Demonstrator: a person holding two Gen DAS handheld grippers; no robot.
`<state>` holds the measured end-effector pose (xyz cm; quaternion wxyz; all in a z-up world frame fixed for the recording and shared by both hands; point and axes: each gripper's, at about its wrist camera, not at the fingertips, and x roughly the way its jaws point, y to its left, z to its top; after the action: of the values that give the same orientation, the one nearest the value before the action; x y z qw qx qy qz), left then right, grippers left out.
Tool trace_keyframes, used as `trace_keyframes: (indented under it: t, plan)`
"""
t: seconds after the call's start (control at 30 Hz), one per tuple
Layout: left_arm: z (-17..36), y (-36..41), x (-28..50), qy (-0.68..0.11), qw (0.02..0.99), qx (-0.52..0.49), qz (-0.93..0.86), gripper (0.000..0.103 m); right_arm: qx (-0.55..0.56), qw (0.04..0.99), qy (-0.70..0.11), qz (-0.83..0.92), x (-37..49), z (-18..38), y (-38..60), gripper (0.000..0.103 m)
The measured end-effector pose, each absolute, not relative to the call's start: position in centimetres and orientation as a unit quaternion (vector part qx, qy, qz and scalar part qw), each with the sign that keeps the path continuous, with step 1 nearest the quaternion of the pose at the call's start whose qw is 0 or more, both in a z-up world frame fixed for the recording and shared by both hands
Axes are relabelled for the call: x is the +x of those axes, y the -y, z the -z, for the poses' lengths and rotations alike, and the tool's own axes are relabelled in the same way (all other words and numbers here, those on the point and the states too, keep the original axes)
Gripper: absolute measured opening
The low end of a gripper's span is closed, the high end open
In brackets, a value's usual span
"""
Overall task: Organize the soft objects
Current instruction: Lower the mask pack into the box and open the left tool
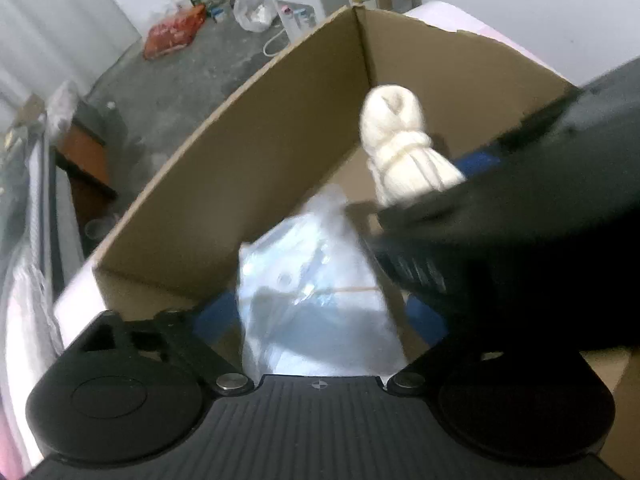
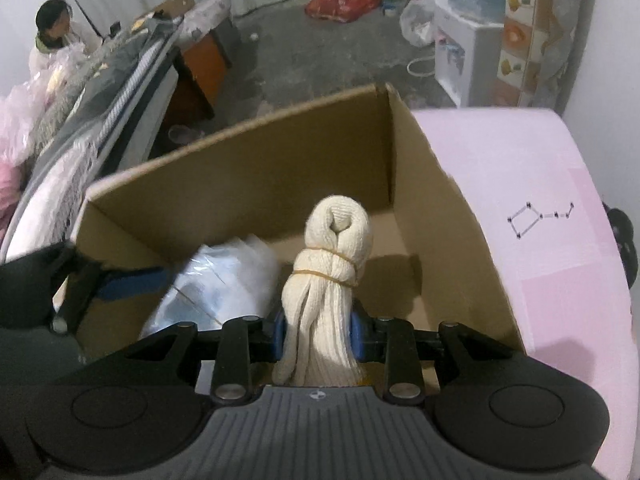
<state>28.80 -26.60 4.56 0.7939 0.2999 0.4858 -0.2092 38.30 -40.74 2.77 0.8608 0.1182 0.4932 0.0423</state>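
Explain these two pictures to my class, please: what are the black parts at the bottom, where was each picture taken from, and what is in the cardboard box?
There is no robot here. A person holds a hand tool in each hand; each tool has two fingers and a wide-angle camera that looks forward along them, so its black body fills the bottom of its own picture.

The right tool's picture shows the right gripper with its blue-padded fingers shut on a cream cloth bundle tied with rubber bands, held over the open cardboard box.

The left tool's picture shows the left gripper with its fingers spread wide, a clear plastic bag lying between them, seemingly unpressed, inside the box. The right tool crosses this view from the right, carrying the bundle.

The box rests on a pink surface.
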Motion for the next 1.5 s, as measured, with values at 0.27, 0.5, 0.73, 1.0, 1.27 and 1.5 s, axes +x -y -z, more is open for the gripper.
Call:
trace_keyframes:
  t: [0.27,0.5,0.73,1.0,1.27,1.5]
  plan:
    - [-6.0,25.1,29.3,-0.472,0.817,0.278,0.179,0.097,0.158,0.875,-0.456,-0.042,37.0,-5.5,42.0,0.004]
    - [-5.9,25.0,29.3,-0.487,0.825,0.23,0.17,0.052,0.129,0.885,-0.446,-0.027,36.0,-6.1,42.8,0.004]
    - [-4.4,26.8,29.6,-0.478,0.818,0.272,0.17,0.038,0.106,0.887,-0.448,-0.034,35.1,-5.6,42.0,0.004]
    - [-5.5,24.3,31.4,-0.468,0.844,0.245,0.1,0.033,0.107,0.882,-0.456,-0.045,35.5,-4.7,41.8,0.004]
    - [-7.0,22.8,31.8,-0.489,0.841,0.109,0.205,0.031,0.11,0.885,-0.449,-0.049,34.6,-4.2,41.7,0.004]
    - [-5.4,23.1,33.5,-0.527,0.799,-0.023,0.288,0.03,0.092,0.888,-0.447,-0.06,32.7,-4.3,41.8,0.004]
